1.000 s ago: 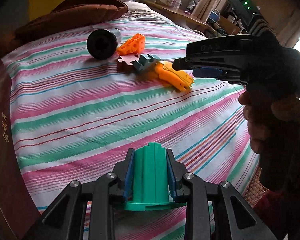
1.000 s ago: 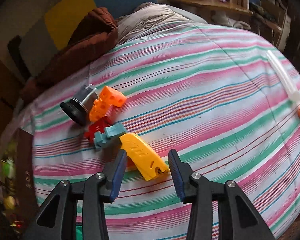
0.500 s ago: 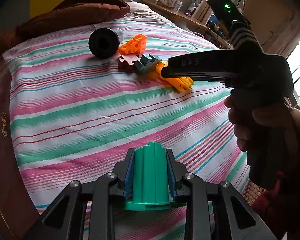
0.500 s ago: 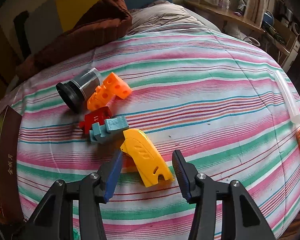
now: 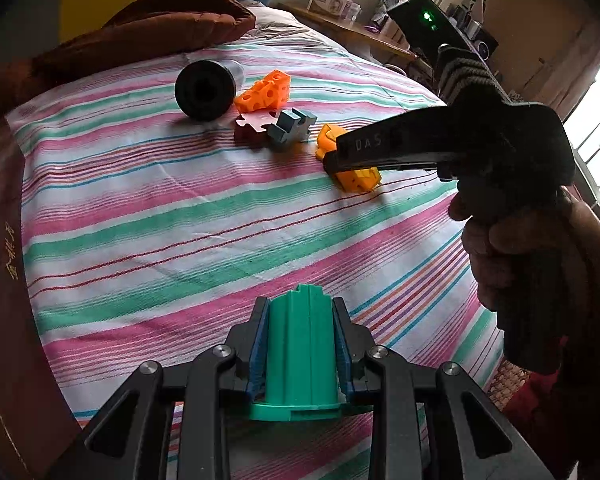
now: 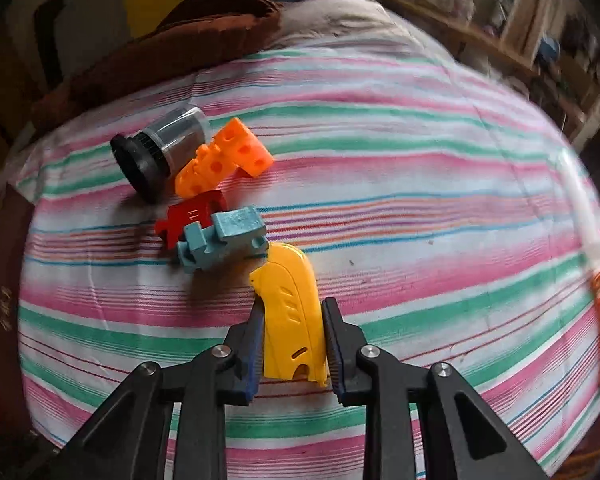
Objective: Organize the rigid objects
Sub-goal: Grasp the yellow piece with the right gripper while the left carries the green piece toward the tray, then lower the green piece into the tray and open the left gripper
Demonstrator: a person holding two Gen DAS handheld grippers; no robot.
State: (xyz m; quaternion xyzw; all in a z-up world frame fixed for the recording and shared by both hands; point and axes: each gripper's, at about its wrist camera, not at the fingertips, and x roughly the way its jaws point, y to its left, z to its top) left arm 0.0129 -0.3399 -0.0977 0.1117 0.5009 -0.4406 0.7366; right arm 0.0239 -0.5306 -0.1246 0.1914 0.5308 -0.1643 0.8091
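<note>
Yellow piece (image 5: 358, 176) half-hidden behind the right gripper (image 5: 332, 160) — right-wrist edges blurred (shelves unreadable).

Landmark: black-capped jar (image 6: 158, 158), 1 of these, lying on its side on the striped sheet (image 6: 400, 208).

Orange holed blocks (image 6: 224, 156): 1, touching the jar's right side.

Red puzzle pcs (image 6: 192, 216): 1, just below the jar.

Grey-blue notched blocks (image 6: 220, 240): 1, below-right of the jar, against the red pc.

Yellow shells (image 6: 292, 312): 1, further below-right of the jar.

Green ribbed pcs (image 5: 302, 344): 1, well apart from the jar, nearest the left cam.

Total: 6 rigid items.
</note>
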